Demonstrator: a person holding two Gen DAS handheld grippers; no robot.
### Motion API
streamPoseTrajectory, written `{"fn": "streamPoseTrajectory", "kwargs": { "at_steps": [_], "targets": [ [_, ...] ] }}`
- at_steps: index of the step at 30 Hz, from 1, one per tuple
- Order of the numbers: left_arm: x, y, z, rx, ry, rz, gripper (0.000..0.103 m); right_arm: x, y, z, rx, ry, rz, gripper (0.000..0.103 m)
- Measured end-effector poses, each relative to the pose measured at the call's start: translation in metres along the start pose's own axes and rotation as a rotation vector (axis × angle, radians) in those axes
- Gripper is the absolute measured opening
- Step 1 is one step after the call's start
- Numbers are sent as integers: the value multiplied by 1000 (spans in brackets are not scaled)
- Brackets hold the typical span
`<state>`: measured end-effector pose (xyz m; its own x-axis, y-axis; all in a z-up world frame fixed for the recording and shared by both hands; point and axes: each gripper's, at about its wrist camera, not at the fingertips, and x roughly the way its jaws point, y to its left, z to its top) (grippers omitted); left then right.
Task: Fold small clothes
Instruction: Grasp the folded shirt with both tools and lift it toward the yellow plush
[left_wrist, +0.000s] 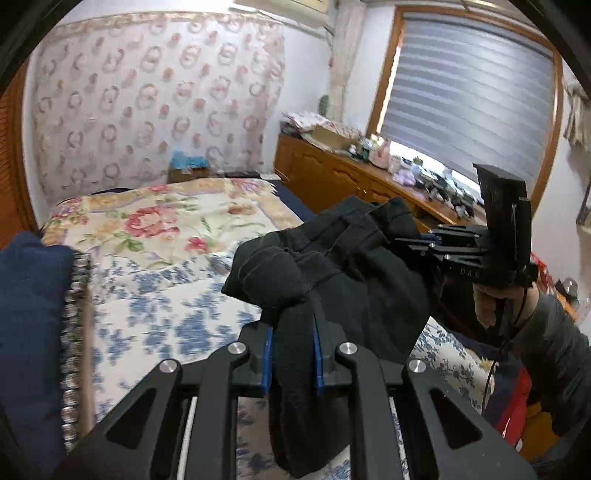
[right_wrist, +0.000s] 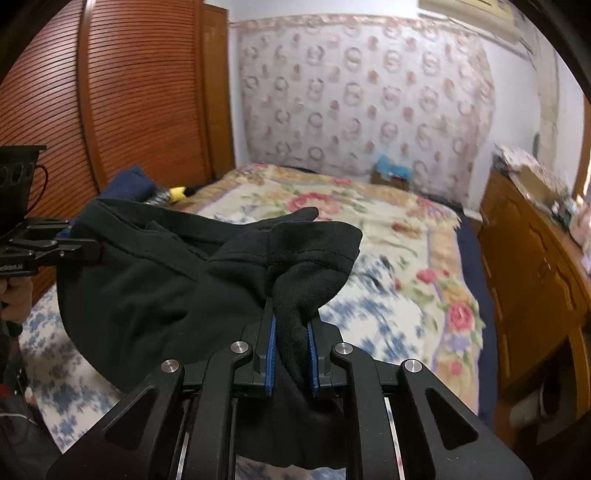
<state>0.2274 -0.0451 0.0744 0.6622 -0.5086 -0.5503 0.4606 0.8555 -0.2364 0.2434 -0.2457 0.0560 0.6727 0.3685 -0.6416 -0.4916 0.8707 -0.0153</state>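
A small black garment (left_wrist: 332, 266) hangs in the air above the bed, stretched between both grippers. My left gripper (left_wrist: 293, 354) is shut on one bunched end of it, blue pads pressed against the cloth. In the right wrist view my right gripper (right_wrist: 291, 350) pinches the other end of the black garment (right_wrist: 155, 288) the same way. The right gripper (left_wrist: 417, 247), held by a hand, shows at the right of the left wrist view. The left gripper (right_wrist: 85, 247) shows at the left edge of the right wrist view.
A floral bedspread (left_wrist: 162, 266) covers the bed below. Dark blue cloth (left_wrist: 33, 317) lies at the bed's left side. A wooden dresser (left_wrist: 332, 177) loaded with small items stands along the window wall. A slatted wooden wardrobe (right_wrist: 122, 96) flanks the bed's other side.
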Motion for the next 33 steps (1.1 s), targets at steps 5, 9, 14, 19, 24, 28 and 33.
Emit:
{"fn": "streamPoseTrajectory", "kwargs": {
  "at_steps": [5, 9, 14, 19, 24, 28, 33],
  "targets": [
    [-46, 35, -2, -29, -68, 67, 14, 12, 39, 38, -72, -33, 40, 11],
    [-78, 62, -5, -55, -115, 127, 14, 22, 72, 76, -132, -82, 78, 11],
    [-105, 91, -9, -75, -152, 183, 14, 42, 111, 112, -194, -117, 120, 11],
    [-125, 115, -14, -94, -193, 220, 14, 58, 138, 136, -236, -136, 145, 11],
    [-129, 143, -25, -118, -209, 265, 14, 66, 163, 152, -279, -145, 159, 11],
    [-132, 170, -38, -176, -214, 287, 14, 77, 185, 165, -321, -148, 170, 11],
    [-142, 185, -63, -246, -230, 291, 14, 103, 211, 186, -378, -141, 185, 11]
  ]
}}
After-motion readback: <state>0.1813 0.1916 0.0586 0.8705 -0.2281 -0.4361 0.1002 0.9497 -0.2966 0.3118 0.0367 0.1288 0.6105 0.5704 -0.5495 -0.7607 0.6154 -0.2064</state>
